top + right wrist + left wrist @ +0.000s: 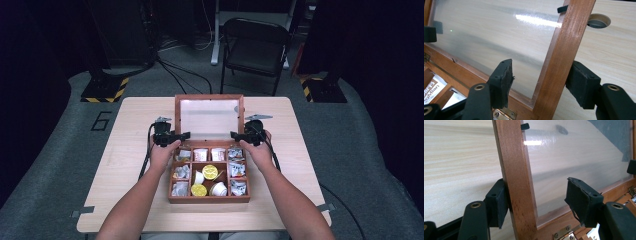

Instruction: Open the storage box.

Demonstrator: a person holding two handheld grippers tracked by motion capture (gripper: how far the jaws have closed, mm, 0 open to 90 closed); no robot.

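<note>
A wooden box [209, 199] with several compartments of sachets and small yellow-topped cups [210, 171] sits mid-table. Its clear-paned lid [209, 98] stands swung back. My left gripper [184, 135] straddles the lid's left side rail [516, 170]. Its outer pad [498, 202] lies against the wood, while the inner pad [580, 202] hangs off it in front of the pane, so the left gripper [539, 200] is open. My right gripper [235, 135] straddles the right side rail [564, 50] the same way. The right gripper [542, 83] is open, its inner pad [502, 80] well off the wood.
The light wooden table [135, 150] has bare room left and right of the box. A round cable hole [599, 21] sits in the tabletop beyond the lid's right rail. A brass hinge [562, 235] joins lid and box. A black folding chair [255, 45] stands behind the table.
</note>
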